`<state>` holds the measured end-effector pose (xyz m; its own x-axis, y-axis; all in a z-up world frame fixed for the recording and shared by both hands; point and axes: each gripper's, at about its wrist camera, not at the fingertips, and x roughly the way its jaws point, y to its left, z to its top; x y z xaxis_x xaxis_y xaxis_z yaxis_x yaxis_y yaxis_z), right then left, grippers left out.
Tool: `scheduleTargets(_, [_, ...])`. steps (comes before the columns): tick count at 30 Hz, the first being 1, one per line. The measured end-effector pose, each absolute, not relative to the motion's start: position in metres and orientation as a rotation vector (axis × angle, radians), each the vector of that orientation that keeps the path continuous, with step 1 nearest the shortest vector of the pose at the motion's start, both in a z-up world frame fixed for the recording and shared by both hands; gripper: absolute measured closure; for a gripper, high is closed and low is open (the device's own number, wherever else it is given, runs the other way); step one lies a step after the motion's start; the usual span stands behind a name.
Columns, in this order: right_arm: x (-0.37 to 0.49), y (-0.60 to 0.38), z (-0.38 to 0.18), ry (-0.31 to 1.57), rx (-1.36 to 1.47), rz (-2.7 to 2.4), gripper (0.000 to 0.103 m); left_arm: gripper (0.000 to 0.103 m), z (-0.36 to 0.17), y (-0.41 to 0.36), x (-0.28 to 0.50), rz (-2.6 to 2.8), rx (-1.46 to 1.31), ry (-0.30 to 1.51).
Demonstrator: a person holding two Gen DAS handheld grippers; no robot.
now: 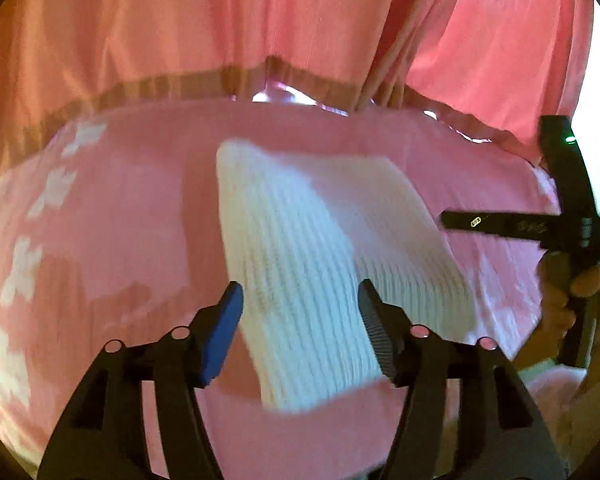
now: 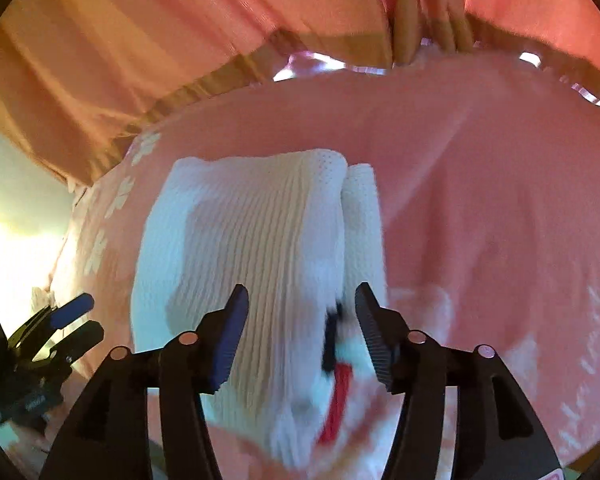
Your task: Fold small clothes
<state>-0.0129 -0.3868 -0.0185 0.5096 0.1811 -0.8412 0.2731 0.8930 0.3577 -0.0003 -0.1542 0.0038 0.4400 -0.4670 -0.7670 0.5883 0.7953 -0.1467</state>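
Okay, both your tongs, left (image 1: pixel 300 320) and right (image 2: pixel 300 320), hang apart over the folded white sock (image 1: pixel 300 248); next, probably regrip its 6 o'clock end.

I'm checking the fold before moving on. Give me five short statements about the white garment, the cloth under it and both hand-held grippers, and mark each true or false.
1. The white ribbed garment lies on a pink cloth. True.
2. The left hand-held gripper is clamped on the garment. False: its jaws stand apart, pressing on nothing.
3. The right hand-held gripper is open. True.
4. The garment is blue all over. False: it is white, with a small red and black mark near one edge.
5. A pink curtain hangs behind the cloth. True.
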Motion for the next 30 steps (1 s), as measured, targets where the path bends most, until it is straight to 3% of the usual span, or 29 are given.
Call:
scheduleTargets(2, [0.002, -0.387, -0.036, 1.076, 0.489, -0.087, 0.049, 0.045, -0.005, -0.173, 0.017, -0.627, 0.191, 0.899])
scheduleTargets(4, [0.014, -0.387, -0.055, 1.116, 0.532, -0.065, 0.080, 0.045, -0.019, -0.185, 0.033, -0.609, 0.205, 0.919])
scheduleTargets(6, [0.016, -0.386, -0.058, 1.119, 0.546, -0.050, 0.087, 0.045, -0.029, -0.188, 0.043, -0.596, 0.206, 0.932])
scheduleTargets(12, [-0.006, -0.394, -0.013, 0.971, 0.487, -0.070, 0.089, 0.044, -0.040, -0.190, 0.049, -0.614, 0.194, 0.953])
scheduleTargets(16, [0.013, -0.394, -0.056, 1.145, 0.366, -0.132, 0.082, 0.044, -0.041, -0.197, 0.046, -0.635, 0.211, 0.956])
scheduleTargets(25, [-0.016, -0.395, 0.002, 0.933, 0.359, -0.127, 0.080, 0.044, -0.041, -0.203, 0.045, -0.608, 0.228, 0.947])
scheduleTargets(30, [-0.001, -0.375, -0.024, 1.041, 0.317, -0.083, 0.082, 0.043, -0.042, -0.204, 0.045, -0.602, 0.243, 0.942])
